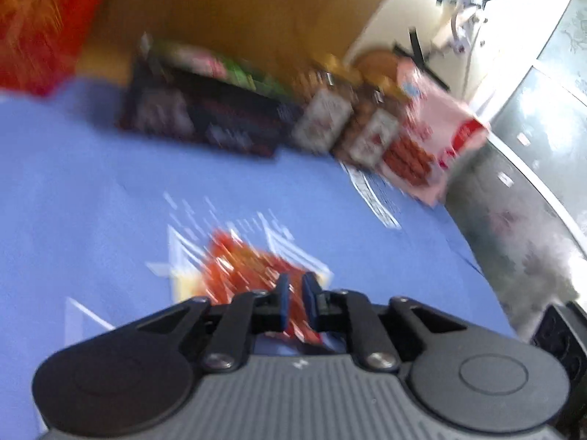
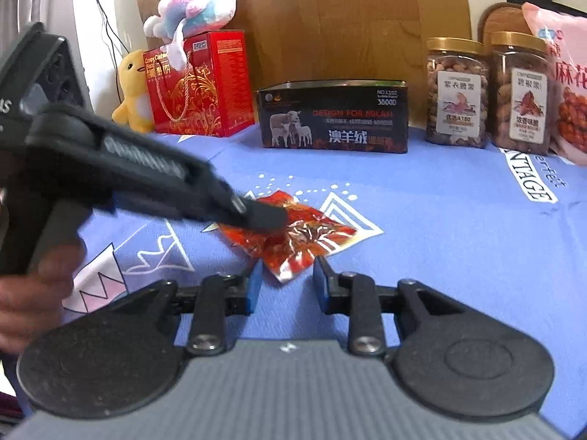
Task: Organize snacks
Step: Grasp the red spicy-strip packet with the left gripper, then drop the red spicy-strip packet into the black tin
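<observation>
Red foil snack packets [image 2: 315, 234] lie overlapping on the blue cloth [image 2: 440, 238], and they look blurred in the left wrist view [image 1: 242, 267]. My left gripper [image 1: 296, 289] is tilted down onto them with its jaws only a narrow gap apart. Red foil shows through that gap, but the blur hides any pinch. From the right wrist its tip [image 2: 268, 218] rests at the packets' left end. My right gripper [image 2: 288, 280] is open, with the nearest packet's corner between its fingertips and untouched.
Along the back stand a black tin box [image 2: 334, 117], two nut jars [image 2: 456, 95] [image 2: 521, 95], a pink snack bag [image 2: 565, 84] and a red gift box [image 2: 201, 84] with plush toys [image 2: 198, 3]. A hand [image 2: 33, 293] holds the left gripper's handle.
</observation>
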Available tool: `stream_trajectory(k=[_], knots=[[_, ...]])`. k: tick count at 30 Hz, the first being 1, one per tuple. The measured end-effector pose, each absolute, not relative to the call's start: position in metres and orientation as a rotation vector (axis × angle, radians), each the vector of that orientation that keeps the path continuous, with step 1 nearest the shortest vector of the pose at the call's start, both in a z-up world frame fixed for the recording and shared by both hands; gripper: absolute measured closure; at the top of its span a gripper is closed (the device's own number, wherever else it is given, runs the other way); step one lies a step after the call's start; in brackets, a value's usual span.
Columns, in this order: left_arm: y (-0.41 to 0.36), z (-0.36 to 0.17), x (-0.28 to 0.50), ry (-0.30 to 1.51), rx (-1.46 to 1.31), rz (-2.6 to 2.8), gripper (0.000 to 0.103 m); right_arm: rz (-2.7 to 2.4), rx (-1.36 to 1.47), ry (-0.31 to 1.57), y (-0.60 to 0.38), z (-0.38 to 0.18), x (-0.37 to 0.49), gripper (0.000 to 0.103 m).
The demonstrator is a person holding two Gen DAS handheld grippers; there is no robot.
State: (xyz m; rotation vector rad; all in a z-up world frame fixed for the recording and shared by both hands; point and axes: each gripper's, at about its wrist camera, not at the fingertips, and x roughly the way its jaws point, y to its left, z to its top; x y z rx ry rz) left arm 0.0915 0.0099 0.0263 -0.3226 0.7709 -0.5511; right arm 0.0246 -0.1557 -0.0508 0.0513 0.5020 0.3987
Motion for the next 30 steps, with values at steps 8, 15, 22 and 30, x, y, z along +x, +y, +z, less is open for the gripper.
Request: stream_trajectory(k=[8, 15, 22, 30], knots=[[0.039, 0.0, 0.135, 0.916, -0.501, -0.597, 0.047, 0.418, 0.104, 0.517, -0.154, -0.05, 0.033, 0.067], [0.037, -0.011, 0.129, 0.914, -0.669, -0.666, 0.063, 0.431, 0.124, 0.511, -0.158, -0.051, 0.033, 0.055], [0.01, -0.007, 0.129, 0.91, -0.424, -0.517, 0.1, 0.426, 0.143, 0.509, -0.159, -0.051, 0.032, 0.055], [0.038, 0.003, 0.126, 0.887, -0.629, -0.632, 0.099, 0.395, 0.134, 0.503, -0.155, -0.05, 0.03, 0.068]])
